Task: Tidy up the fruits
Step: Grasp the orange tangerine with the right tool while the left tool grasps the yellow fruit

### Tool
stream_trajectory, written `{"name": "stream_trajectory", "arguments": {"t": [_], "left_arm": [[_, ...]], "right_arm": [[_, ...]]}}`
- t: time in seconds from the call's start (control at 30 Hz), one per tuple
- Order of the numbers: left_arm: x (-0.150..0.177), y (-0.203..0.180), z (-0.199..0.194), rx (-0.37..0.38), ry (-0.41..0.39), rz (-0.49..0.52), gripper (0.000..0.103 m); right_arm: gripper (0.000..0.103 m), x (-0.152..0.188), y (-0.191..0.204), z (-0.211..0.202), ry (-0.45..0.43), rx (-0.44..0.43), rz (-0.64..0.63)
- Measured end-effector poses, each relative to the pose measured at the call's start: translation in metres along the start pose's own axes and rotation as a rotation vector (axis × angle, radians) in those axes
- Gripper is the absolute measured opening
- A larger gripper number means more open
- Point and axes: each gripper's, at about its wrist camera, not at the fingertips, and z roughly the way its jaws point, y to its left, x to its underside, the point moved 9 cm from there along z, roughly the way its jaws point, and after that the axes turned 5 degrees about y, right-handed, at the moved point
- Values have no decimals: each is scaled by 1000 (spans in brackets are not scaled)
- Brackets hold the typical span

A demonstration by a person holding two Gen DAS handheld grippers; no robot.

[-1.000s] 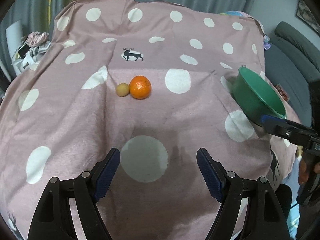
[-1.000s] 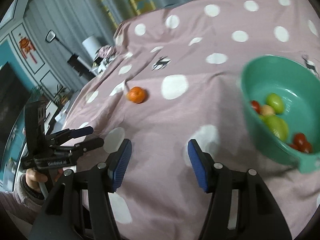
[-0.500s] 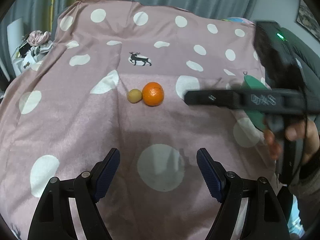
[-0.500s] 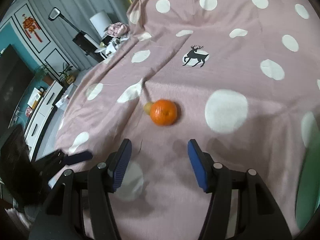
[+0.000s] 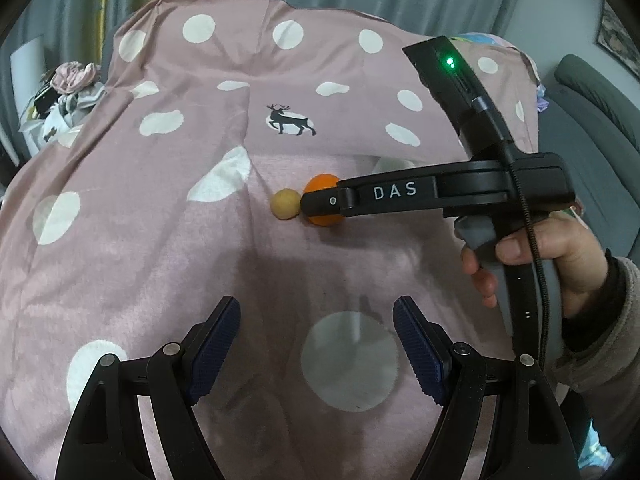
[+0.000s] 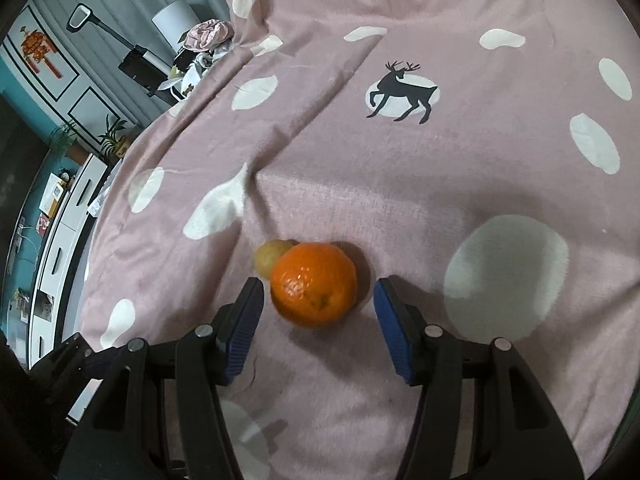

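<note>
An orange point(image 6: 314, 284) lies on the pink dotted cloth point(image 6: 400, 184), and a small yellow-brown fruit point(image 6: 270, 258) touches its far left side. My right gripper point(image 6: 316, 292) points down over the orange with one blue pad on each side. Its jaws are closing, and a gap still shows at both pads. In the left wrist view the right gripper point(image 5: 320, 204) reaches in from the right and covers the middle of the orange point(image 5: 322, 182), with the small fruit point(image 5: 285, 204) just past its tip. My left gripper point(image 5: 316, 340) hangs open over the near cloth, holding nothing.
A person's hand point(image 5: 560, 248) and grey sleeve hold the right gripper's handle. A grey sofa point(image 5: 592, 128) stands off the right side. A pile of clothes and clutter point(image 5: 68, 84) sits past the cloth's left edge. The left gripper's fingers point(image 6: 80, 356) show at the lower left.
My right gripper swung from the green bowl across to the orange, came down around it, and its jaws narrowed. The bowl has left both views. The left gripper crept forward a little.
</note>
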Motion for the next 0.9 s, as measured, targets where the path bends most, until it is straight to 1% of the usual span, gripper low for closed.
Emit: {"name": "stream_trajectory", "arguments": {"t": [0.07, 0.17, 0.27, 0.4, 0.57, 0.63, 0.7, 0.77, 0.83, 0.9], "left_arm": [[-1, 2, 0, 1, 0, -6, 79], [-4, 4, 2, -2, -1, -13, 79], [-10, 4, 5, -8, -7, -9, 79], [-21, 4, 12, -16, -4, 8, 79], [-46, 2, 29, -19, 3, 18, 79], [-56, 2, 41, -35, 13, 27, 79], [-62, 5, 55, -46, 40, 18, 76], [-66, 8, 70, -32, 78, -4, 67], [-69, 12, 78, -48, 93, -16, 63], [-72, 15, 82, -59, 98, -23, 62]], "right_arm": [[45, -1, 0, 4, 4, -18, 5], [44, -4, 1, 5, -6, -19, 4], [43, -2, -3, 3, -14, -52, 35], [43, 10, -14, -21, -69, -103, 83], [43, 32, -34, -64, -150, -136, 136], [44, 41, -39, -76, -166, -144, 146], [44, 50, -39, -89, -184, -172, 157], [44, 58, -37, -101, -206, -196, 154], [44, 62, -35, -110, -220, -203, 142], [44, 66, -32, -117, -230, -217, 130]]}}
